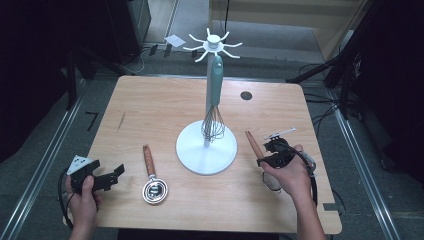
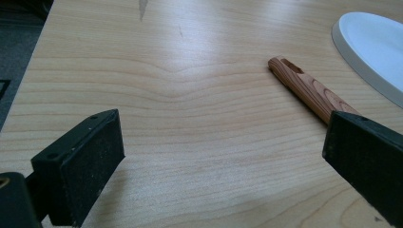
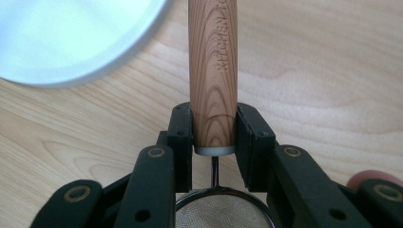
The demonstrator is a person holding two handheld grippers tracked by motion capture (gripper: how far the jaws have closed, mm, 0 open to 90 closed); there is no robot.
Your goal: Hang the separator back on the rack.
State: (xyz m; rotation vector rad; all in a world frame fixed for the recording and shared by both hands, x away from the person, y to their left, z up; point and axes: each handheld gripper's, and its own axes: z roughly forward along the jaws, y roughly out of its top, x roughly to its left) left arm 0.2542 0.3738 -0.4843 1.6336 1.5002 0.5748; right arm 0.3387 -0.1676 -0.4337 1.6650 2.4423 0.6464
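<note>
Here the wooden-handled strainer point(image 3: 212, 71) lies near the table's point(image 1: 150, 100) right edge, toward the near right corner, its handle slanting up toward the white stand's round base point(image 1: 206, 148) and its mesh bowl under the right hand. The right gripper point(image 3: 214, 130) pinches the handle's lower end, pads tight on both sides. Bare wood lies between the handle and the right edge. On the stand hangs a teal whisk point(image 1: 215, 95). Left of the base lies a second wooden-handled utensil point(image 1: 151, 172), with open wood beyond it. The left gripper point(image 1: 107, 177) sits at the near left edge, jaws spread wide over bare wood.
</note>
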